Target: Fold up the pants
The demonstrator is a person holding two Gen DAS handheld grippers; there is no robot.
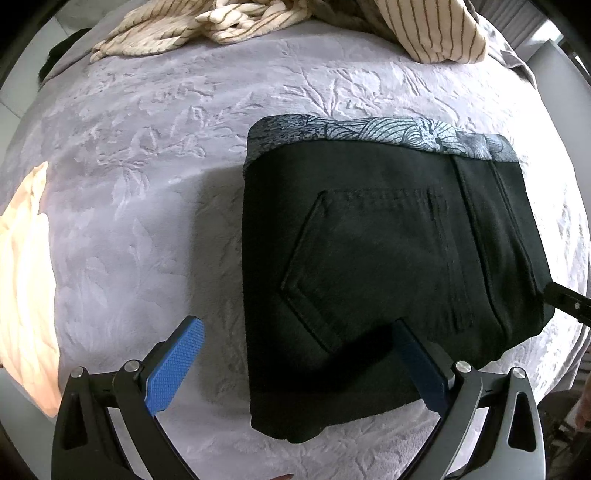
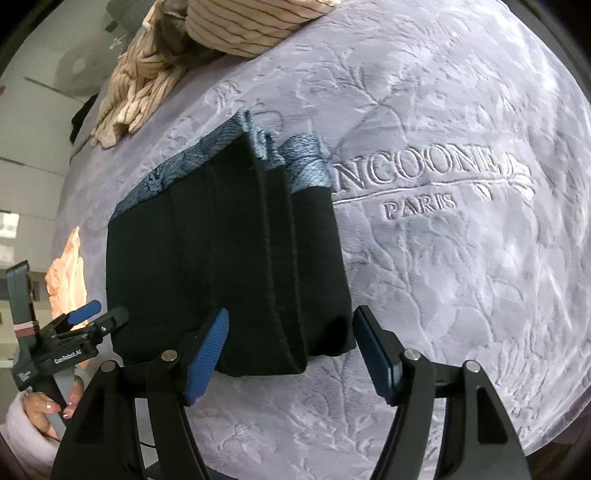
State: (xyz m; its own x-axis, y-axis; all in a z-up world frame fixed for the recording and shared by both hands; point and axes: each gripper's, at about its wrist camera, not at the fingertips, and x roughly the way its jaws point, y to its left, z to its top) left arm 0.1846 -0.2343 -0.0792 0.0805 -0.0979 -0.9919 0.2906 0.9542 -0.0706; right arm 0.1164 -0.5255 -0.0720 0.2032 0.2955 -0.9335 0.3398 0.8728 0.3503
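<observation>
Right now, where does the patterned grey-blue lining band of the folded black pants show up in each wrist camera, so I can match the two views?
Left wrist: the patterned grey-blue lining band runs along the far edge of the folded black pants, above centre and right of it.
Right wrist: the band lies slanted along the bundle's far edge, upper left of centre.
Shared landmark: the cream striped cloth heaped at the far end of the embossed lilac blanket.

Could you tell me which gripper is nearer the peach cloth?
Left. The left gripper hangs beside the peach cloth; the right gripper sits across the folded pants.
</observation>
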